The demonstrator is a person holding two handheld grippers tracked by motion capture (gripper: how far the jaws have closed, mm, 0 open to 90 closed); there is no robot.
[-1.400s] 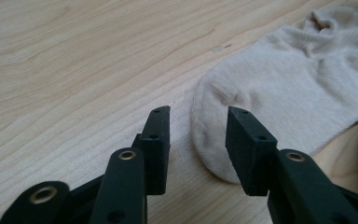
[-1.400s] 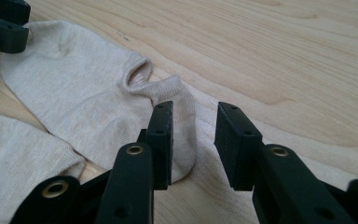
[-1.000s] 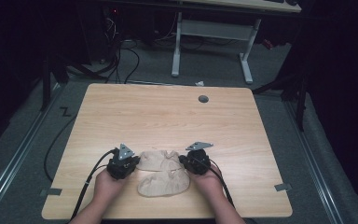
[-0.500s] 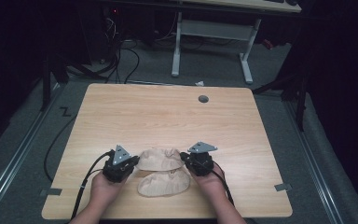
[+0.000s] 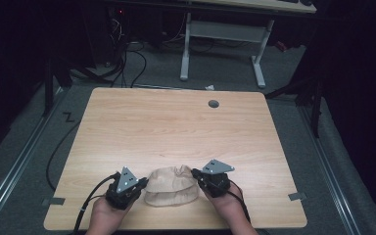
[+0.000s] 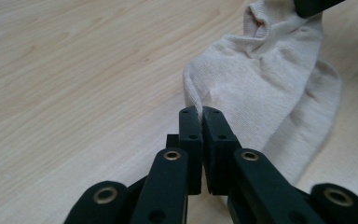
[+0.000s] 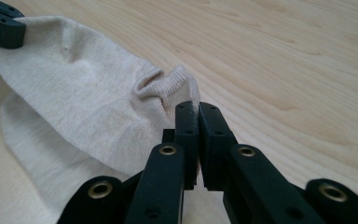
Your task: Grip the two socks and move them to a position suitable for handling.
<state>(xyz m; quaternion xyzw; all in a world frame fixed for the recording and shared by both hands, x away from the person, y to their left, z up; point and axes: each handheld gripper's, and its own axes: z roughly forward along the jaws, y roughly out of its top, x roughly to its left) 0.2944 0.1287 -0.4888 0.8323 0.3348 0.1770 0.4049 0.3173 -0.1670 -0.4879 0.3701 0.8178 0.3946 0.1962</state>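
Near the front edge of the table (image 5: 127,127), between our two hands, lies the cloth (image 5: 171,186) — a small beige knit piece, possibly a sock or sleeve, with a ribbed hem. We cannot tell the garment for certain.

Left gripper (image 5: 136,185): clenched on the cloth's left edge. From the left gripper view the jaws stand pressed together with a thin fold of knit (image 6: 261,88) pinched at their tips.

Right gripper (image 5: 199,177): likewise clamped, on the right edge close to the ribbed hem (image 7: 168,84). From the right gripper view a sliver of fabric shows between the closed jaws.

Position: the upper layer hangs lifted between the two grips, a lower layer trailing on the wood beneath. It looks like a fold or a spread in hand, about midway.

Handling, as we judge it:
- Light — no weight to speak of; it will follow the grippers at once.
- Soft and limp; it sags between the grips and holds no shape of its own.
- Stretchy knit, so pulling the hands apart will lengthen it before it moves.
- Not slippery, not fragile, though thin edges can creep out of a pinch.

Where to hold: the ribbed hem is thickest and gives the surest bite; on the opposite side, take a doubled edge rather than a single layer. We would keep both pinches shallow but full across the pads — a corner hold alone may slip.
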